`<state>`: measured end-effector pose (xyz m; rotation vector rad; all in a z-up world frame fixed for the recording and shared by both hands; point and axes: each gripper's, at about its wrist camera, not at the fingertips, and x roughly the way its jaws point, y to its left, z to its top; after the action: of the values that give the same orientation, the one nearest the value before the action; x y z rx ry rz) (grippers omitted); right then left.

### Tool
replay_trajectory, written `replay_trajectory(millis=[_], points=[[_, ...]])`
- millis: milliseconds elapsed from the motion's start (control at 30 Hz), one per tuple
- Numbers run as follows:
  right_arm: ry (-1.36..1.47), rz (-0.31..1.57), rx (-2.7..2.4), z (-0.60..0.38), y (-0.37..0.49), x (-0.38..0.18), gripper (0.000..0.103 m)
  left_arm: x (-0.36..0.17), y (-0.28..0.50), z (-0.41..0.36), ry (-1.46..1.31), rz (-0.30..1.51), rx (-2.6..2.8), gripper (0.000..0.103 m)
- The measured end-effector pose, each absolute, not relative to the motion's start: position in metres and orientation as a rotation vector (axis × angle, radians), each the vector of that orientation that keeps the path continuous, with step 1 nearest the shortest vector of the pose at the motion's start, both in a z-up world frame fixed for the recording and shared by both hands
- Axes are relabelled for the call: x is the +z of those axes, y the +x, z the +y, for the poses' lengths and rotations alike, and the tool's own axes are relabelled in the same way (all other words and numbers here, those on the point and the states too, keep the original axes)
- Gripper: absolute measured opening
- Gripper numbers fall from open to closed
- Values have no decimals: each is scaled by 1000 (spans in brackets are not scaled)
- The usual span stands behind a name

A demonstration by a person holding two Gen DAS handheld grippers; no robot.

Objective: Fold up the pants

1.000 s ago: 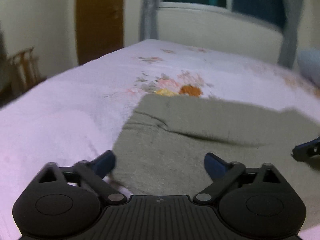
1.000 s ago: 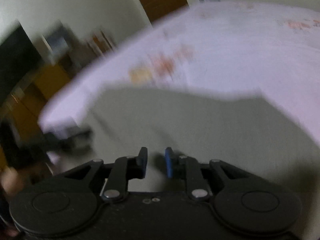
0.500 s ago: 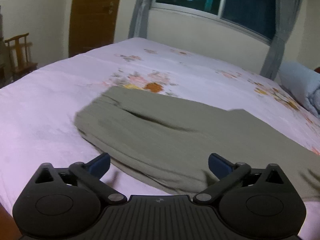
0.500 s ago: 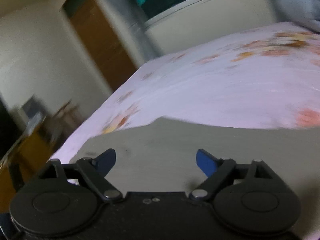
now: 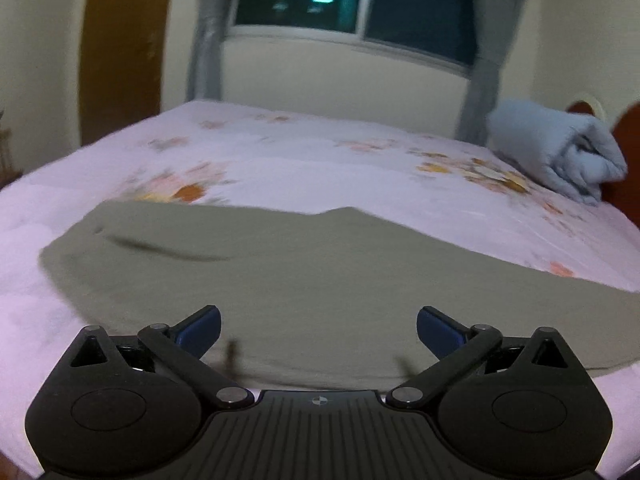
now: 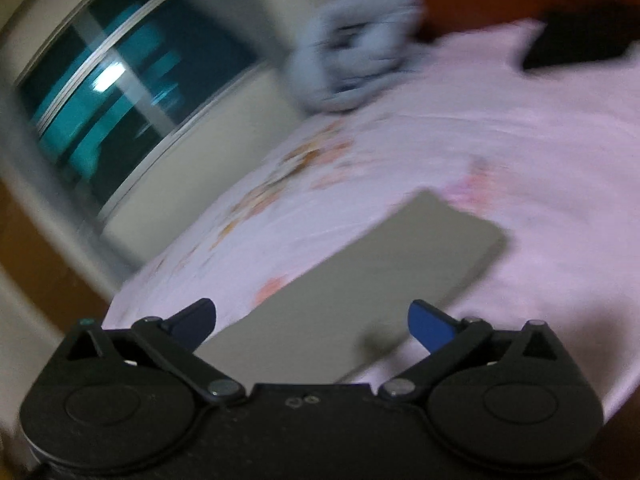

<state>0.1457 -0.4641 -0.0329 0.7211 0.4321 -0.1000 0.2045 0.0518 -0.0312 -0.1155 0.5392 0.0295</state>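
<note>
Left gripper (image 5: 319, 326) is spread wide w/ nothing between the pads, hanging just above the near edge of the olive pants (image 5: 320, 276). Right gripper (image 6: 311, 322) has its jaws opening, also empty, cloth below but not pinched. Pants lie flat as a long strip across the near part of the bed (image 5: 320, 168), alongside its near edge, one end squared off in the right wrist view.

What could go wrong imo: grabbing only the top layer would drag the fold crooked. The pants lie close to the bed's near edge, so a sloppy pull could slide them off. The right view is v blurry, so aim there is iffy.
</note>
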Motion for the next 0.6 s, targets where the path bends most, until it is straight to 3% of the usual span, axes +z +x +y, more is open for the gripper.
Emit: replay_trajectory(millis=[167,333,433,600], points=[[933,419,-179,-521,128,-65,97,-41,217,-21,-71,618,-107,103],[970,428,-192,-534,132,-78,97,-52,219,-83,21,614,-110,103],[994,429,-173,-545,130,-85,97,-77,226,-99,62,705,-85,103],[1010,422,-170,-559,118,-86,97,-47,208,-111,50,641,-109,103]])
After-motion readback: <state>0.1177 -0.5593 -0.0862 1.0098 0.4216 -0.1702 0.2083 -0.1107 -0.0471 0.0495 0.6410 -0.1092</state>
